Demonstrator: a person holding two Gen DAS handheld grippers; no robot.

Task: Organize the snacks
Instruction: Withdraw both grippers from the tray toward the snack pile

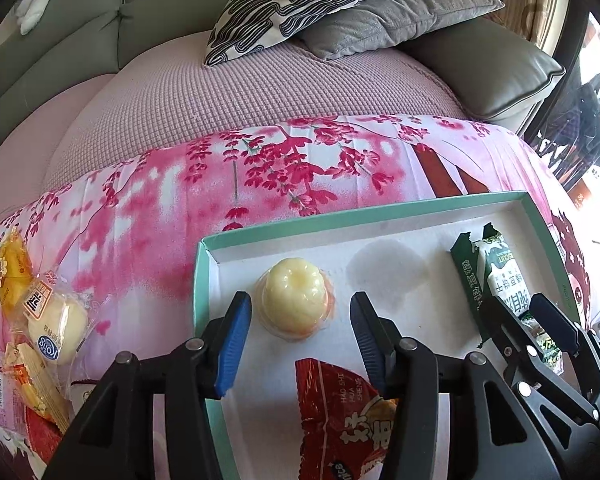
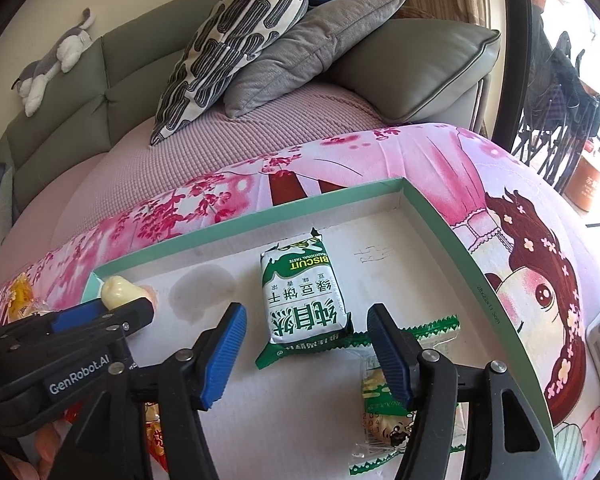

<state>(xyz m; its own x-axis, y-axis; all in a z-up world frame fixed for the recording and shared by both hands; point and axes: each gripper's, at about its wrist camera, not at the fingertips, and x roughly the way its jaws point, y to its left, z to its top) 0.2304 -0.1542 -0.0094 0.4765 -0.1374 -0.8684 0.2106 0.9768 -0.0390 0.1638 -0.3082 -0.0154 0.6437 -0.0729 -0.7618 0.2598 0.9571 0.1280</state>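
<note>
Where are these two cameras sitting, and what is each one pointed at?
Left wrist view: sits on the left gripper, looking down along its blue-padded fingers at a jelly cup in the tray; the right gripper shows at the edge.
Right wrist view: sits on the right gripper, looking down at a green biscuit pack; the left gripper shows at the left.
Shared: tray, jelly cup, biscuit pack, patterned cushion, sofa. No hand shows.

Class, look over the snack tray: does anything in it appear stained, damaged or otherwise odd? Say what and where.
Yes. A greyish, roughly round stain marks the white floor of the green-rimmed tray, between the yellow jelly cup and the green biscuit packet. It looks like a damp or greasy patch; nothing appears spilled or torn.
</note>
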